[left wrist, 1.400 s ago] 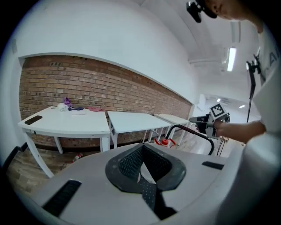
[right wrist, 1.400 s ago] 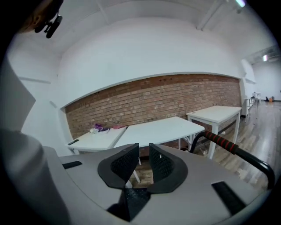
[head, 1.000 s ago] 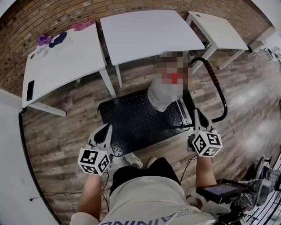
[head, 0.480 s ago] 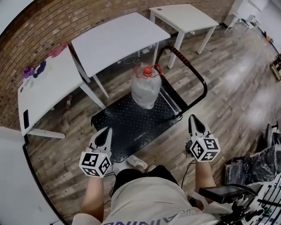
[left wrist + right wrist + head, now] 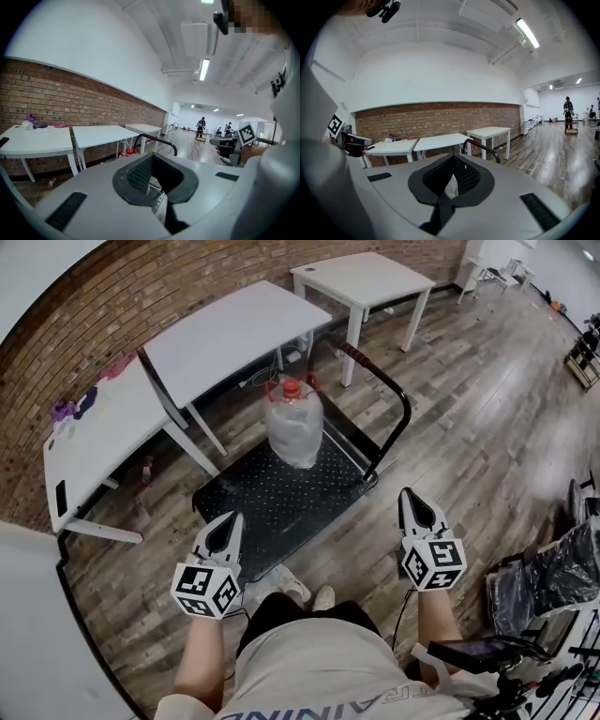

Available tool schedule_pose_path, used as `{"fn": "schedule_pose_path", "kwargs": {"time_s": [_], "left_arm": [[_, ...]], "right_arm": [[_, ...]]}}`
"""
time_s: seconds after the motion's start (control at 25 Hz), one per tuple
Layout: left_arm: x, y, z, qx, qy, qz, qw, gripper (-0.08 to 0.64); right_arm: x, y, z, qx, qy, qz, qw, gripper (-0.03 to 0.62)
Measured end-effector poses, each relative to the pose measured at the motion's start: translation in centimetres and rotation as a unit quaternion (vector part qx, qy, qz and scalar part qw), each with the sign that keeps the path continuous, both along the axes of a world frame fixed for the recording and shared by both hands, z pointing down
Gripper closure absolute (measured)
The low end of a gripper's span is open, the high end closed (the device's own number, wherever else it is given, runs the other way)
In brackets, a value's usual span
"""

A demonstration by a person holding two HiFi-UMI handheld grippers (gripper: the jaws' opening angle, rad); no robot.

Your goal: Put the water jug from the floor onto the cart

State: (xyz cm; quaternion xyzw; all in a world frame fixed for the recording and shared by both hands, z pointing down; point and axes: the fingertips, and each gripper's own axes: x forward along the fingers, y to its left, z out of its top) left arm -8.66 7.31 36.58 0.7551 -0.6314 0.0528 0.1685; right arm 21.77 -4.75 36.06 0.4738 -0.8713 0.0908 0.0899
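Head view places the water jug (image 5: 293, 432) upright on the black cart (image 5: 267, 512) deck, ahead of both sets of jaws and well apart from them. Left gripper (image 5: 228, 519) and right gripper (image 5: 406, 495) are each clenched on nothing. Their own views confirm it, yet beyond the tips they show mainly the cart handle (image 5: 483, 148) — the jug is mostly hidden behind the gripper bodies.

Left tongs (image 5: 228, 520) and right tongs (image 5: 411, 496) held forward, closed.
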Motion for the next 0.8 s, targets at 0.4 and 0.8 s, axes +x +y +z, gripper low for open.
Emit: {"fn": "schedule_pose_path", "kwargs": {"time_s": [0.4,0.8], "left_arm": [[2.0,1.5,-2.6,0.021,-0.024,0.034,0.9989,0.56],[-1.8,2.4,-5.1,0.059,-0.018,0.041,0.9973,0.56]], "right_arm": [[1.5,3.5,0.2,0.004,-0.009,0.016,1.0,0.589],[-5.1,6.0,-3.9,0.041,0.022,-0.013,0.999,0.589]]}}
